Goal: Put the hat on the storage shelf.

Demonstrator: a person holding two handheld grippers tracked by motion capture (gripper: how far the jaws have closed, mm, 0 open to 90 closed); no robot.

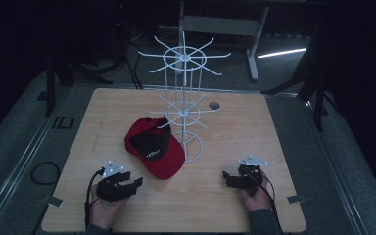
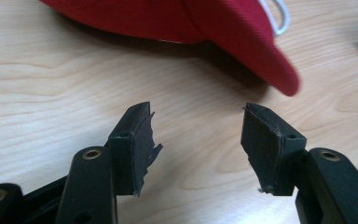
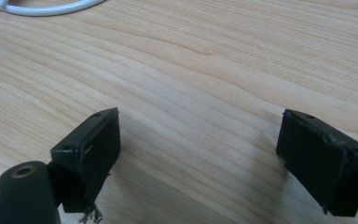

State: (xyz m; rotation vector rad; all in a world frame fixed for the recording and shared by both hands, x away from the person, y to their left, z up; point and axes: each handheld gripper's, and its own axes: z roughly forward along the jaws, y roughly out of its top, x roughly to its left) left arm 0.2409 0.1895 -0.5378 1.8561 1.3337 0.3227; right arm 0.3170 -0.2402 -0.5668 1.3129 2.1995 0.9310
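A red cap (image 1: 156, 147) with a black inside lies on the wooden table (image 1: 235, 132), its crown against the foot of a white wire display rack (image 1: 183, 105). My left gripper (image 1: 136, 182) rests near the table's front left, just below and left of the cap's brim. In the left gripper view the gripper (image 2: 198, 135) stands open over bare wood, and the red brim (image 2: 261, 51) lies a little ahead of it. My right gripper (image 1: 225, 177) rests at the front right, open with nothing between its fingers (image 3: 98, 154). Its view shows the gripper (image 3: 198, 140) above bare wood.
The rack's white ring base (image 3: 46, 7) shows at the top left of the right gripper view. A round cable hole (image 1: 214, 105) sits at the table's far side. Dark floor, stands and a cable loop (image 1: 44, 172) surround the table.
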